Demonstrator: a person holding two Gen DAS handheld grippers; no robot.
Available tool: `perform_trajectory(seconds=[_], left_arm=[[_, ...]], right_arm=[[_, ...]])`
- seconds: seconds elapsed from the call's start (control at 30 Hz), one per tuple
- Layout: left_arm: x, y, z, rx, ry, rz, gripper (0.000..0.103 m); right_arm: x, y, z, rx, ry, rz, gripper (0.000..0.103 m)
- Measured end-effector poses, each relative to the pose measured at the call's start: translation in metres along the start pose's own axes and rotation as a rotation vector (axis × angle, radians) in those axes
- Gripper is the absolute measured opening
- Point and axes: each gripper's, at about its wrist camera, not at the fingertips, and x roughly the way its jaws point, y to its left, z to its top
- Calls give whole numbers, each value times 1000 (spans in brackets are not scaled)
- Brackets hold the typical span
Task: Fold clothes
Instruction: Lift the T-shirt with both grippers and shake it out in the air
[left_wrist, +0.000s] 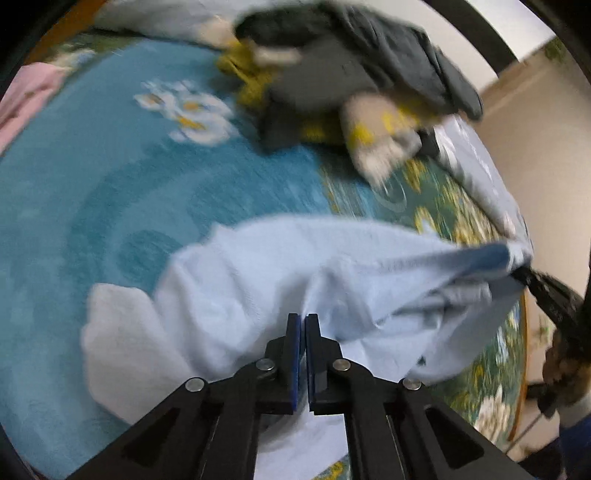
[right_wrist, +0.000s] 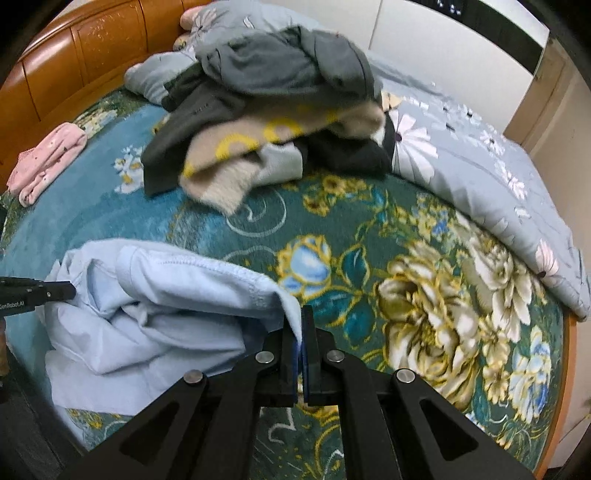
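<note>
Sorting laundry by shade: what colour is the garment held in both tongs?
Light blue garment, clearest in right wrist view.

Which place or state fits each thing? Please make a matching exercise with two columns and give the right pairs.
1. light blue garment
2. pink garment
3. pile of clothes
4. grey floral quilt

a. along the bed's right edge
b. near the wooden headboard
c. pinched by both grippers
d. heaped mid-bed, beyond the blue one

Pairs: 1-c, 2-b, 3-d, 4-a

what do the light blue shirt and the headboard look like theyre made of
Light blue shirt: thin woven or knit cloth, probably cotton, matte, with soft creases and a stitched hem. Orange-brown headboard: apparently varnished wood, glossy, with panelled sections.
</note>
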Motion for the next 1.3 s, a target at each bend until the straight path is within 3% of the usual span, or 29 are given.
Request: perform_trajectory(seconds=[0.23,0.33,0.47,0.67,0.83,0.93,1.03,1.17,1.3], left_arm=[[-87,14,17,2,-219,61,3],[-124,17,19,16,-313,122,3],[-199,17,25,26,-486,188,3],[-331,-47,33,251,-756,341,3],[-400,-90,26,353,-891,424,3],[-413,-99,8,350,-915,369,3],[-404,-109,-12,379,-888,354,3],[-395,-123,-33,390,-844,212,3],[-386,-108,-25,317,-805,173,3]], right_arm=[[-61,34,67,-55,-225,72,1],[-97,48,93,-89,-341,92,1],[-143,59,129,-104,-484,146,1],[-228,63,169,-86,-742,199,1],[-285,51,181,-43,-894,243,1],[-299,43,169,-35,-932,242,1],[-296,35,151,-41,-922,201,1],[-291,17,139,-13,-894,144,1],[-308,-3,152,18,-905,109,1]])
